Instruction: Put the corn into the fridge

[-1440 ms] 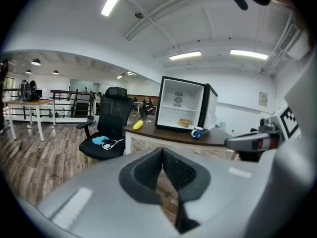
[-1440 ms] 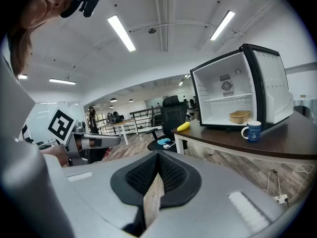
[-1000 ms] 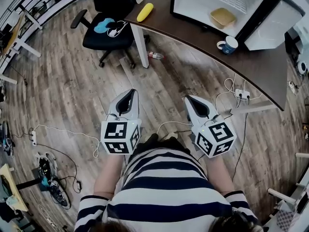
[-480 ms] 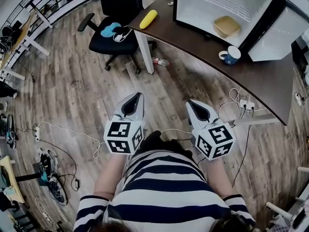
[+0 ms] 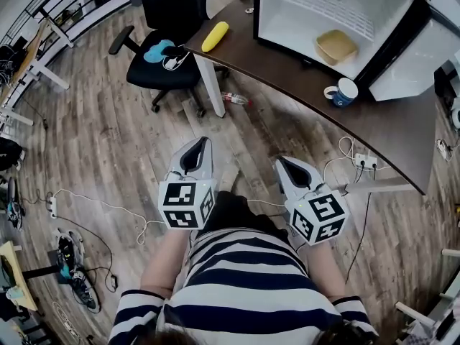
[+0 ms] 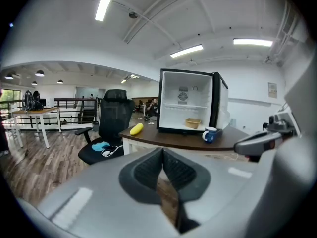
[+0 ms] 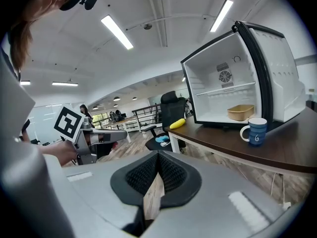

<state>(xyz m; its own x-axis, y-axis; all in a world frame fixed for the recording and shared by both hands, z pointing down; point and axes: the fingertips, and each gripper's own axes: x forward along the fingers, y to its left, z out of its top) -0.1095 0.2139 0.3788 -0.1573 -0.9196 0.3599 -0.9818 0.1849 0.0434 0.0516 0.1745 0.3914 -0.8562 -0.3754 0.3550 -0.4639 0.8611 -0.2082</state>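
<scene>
The yellow corn (image 5: pixel 215 37) lies on the left end of the dark curved desk (image 5: pixel 302 85); it also shows small in the left gripper view as corn (image 6: pixel 136 129) and in the right gripper view as corn (image 7: pixel 177 123). The white mini fridge (image 5: pixel 327 13) stands open on the desk, a tan tray (image 5: pixel 336 47) inside it. My left gripper (image 5: pixel 197 146) and right gripper (image 5: pixel 285 164) are held low over the wooden floor, well short of the desk. Both are shut, with nothing between their jaws.
A blue mug (image 5: pixel 342 91) stands on the desk in front of the fridge. A black office chair (image 5: pixel 162 45) with a blue item on its seat sits left of the desk. Cables and a power strip (image 5: pixel 363 162) lie on the floor.
The view has shifted slightly toward the desk. Both grippers keep their pose, shut and side by side.
</scene>
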